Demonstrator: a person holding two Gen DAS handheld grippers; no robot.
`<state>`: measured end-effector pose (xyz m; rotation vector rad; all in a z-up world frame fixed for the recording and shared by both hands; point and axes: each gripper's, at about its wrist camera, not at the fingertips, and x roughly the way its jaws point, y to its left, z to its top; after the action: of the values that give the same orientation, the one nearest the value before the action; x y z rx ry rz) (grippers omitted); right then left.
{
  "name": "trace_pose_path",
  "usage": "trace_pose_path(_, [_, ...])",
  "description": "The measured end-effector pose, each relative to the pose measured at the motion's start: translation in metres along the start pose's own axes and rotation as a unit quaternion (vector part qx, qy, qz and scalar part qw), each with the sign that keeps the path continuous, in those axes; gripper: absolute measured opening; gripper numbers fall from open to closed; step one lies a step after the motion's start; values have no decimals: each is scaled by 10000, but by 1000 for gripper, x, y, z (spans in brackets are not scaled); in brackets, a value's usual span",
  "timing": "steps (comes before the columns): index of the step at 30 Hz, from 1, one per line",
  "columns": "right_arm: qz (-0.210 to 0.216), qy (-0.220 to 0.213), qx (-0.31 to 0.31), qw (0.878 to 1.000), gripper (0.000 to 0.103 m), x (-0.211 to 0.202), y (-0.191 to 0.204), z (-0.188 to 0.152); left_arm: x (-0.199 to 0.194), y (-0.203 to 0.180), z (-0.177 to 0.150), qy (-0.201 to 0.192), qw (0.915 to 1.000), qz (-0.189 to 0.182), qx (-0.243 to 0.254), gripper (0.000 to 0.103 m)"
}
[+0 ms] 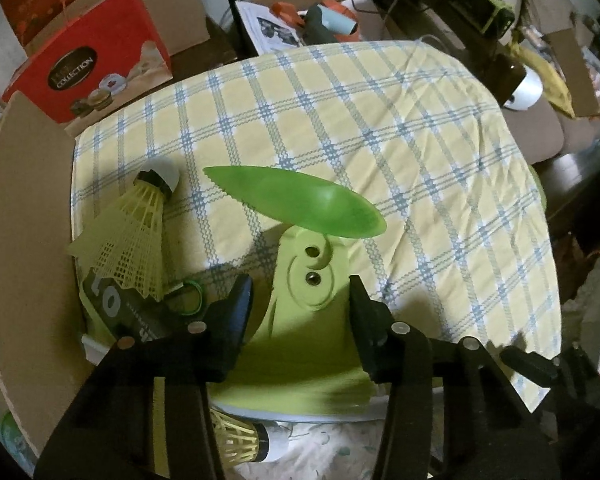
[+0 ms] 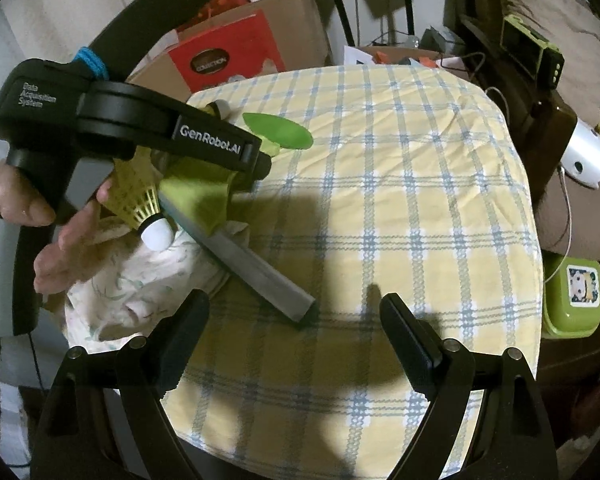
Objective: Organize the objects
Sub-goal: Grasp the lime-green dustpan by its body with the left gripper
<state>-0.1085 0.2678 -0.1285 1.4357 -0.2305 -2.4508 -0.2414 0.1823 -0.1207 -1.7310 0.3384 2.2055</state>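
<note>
In the left wrist view a lime-green plastic tool with two rivets lies at the near left of the checked tablecloth. My left gripper points down over it, shut on its flat body. A translucent green serrated blade sticks out at its far end. Its grey handle shows in the right wrist view. One yellow shuttlecock lies to the left and another under the gripper. My right gripper hovers open over the cloth, just short of the handle's end, holding nothing.
A person's hand holds the left gripper body. A black packet, a green ring and a white cloth crowd the left edge. A red box and cardboard stand behind; a green lunch box sits off right.
</note>
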Motion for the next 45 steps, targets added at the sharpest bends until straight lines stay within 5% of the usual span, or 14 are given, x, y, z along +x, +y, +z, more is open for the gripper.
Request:
trace_pose_path(3, [249,15,291,9993,89,1,-10,1,-7,6,-1,-46,9996,-253,-141,42])
trace_pose_path(9, [40,-16,-28,10000,86,5,1,5,-19,14,-5,-120,9979,-573,-281,35])
trace_pose_path(16, [-97,-1,-300,9995,68,14,11,6,-29,11,-11,-252,9975,-614,-231,35])
trace_pose_path(30, [263,-197,137,9994,67,-1,-11,12,-42,17,-12,-283,9934,-1035,-398,34])
trace_pose_path(37, [-17,-477,101,9988,75,-12,-3,18,-45,19,-13,-301,9920,-1090,-558,34])
trace_pose_path(42, [-602,-741,197,9952,79,-15,-5,23,-38,24,-14,-184,9896,-1240,-709,33])
trace_pose_path(45, [-155,-793,250,9964,80,-17,-6,23,-37,25,-15,-172,9888,-1266,-775,33])
